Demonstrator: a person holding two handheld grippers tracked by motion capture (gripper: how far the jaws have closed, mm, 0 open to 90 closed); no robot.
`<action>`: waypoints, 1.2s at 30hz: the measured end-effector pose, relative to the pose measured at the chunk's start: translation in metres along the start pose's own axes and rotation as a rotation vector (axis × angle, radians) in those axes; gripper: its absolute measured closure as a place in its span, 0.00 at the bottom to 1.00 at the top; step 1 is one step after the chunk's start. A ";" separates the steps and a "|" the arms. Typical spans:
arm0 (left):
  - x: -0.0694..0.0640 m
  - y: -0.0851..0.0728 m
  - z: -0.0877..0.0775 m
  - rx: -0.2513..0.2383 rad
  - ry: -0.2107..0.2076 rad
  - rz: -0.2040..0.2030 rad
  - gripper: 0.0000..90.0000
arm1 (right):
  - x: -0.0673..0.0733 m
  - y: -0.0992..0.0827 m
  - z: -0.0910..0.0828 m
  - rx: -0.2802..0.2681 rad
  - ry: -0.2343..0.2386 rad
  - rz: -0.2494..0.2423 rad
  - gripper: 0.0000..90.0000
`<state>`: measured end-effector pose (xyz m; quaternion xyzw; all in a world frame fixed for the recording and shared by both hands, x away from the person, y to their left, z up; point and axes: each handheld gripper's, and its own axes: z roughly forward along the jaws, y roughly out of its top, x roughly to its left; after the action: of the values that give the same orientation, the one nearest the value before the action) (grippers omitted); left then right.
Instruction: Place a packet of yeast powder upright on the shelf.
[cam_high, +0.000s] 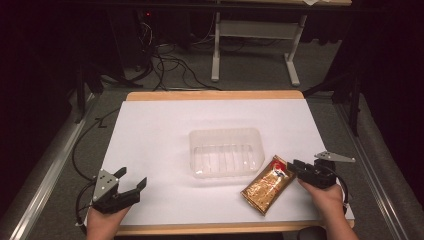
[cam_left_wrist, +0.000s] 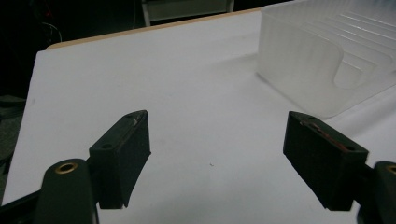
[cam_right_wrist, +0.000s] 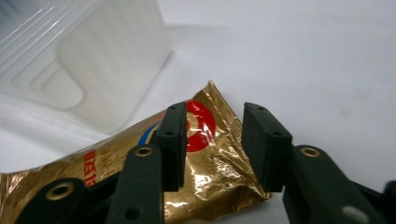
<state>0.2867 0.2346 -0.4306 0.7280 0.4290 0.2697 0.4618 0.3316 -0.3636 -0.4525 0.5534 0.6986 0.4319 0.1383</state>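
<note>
Gold foil packet (cam_high: 267, 185) lies flat on the white worktop (cam_high: 165, 125), at about 4 o'clock from the clear plastic tub (cam_high: 226, 151) and just beside its near right corner; whether the two touch cannot be told. The right gripper (cam_high: 296, 167) sits at the packet's 2 o'clock corner. In the right gripper view its jaws stand partly spread, straddling the packet's crimped end (cam_right_wrist: 219, 140) with the red roundel between them; the pads do not press on the foil, so nothing is pinched. Judgement on handling: the packet looks light, soft-walled and crinkly, with glossy film likely to slip under hard pads; contents probably shift, so it should sag if lifted by one end. Best hold would seem to be the flat sealed seam or a corner, where the film is doubled and stiffer, rather than the bulging middle. The tub is translucent, thin-walled, ribbed across its floor, and holds nothing; light enough, I judge, to skid if nudged. The left gripper (cam_high: 131, 185), at 8 o'clock from the tub, has jaws spread wide over bare worktop, holding nothing.
</note>
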 end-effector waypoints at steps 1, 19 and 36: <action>0.000 0.000 -0.001 0.005 -0.001 0.003 0.26 | -0.003 0.000 0.001 0.006 0.004 0.023 0.65; -0.006 0.002 0.006 0.022 -0.037 0.043 0.26 | -0.028 -0.014 0.001 0.027 0.078 0.265 0.44; -0.007 0.001 0.008 0.029 -0.042 0.044 0.26 | -0.038 -0.022 0.014 0.063 0.258 0.410 0.52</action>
<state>0.2899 0.2245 -0.4331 0.7494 0.4068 0.2585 0.4541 0.3393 -0.3913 -0.4882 0.6282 0.5964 0.4961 -0.0598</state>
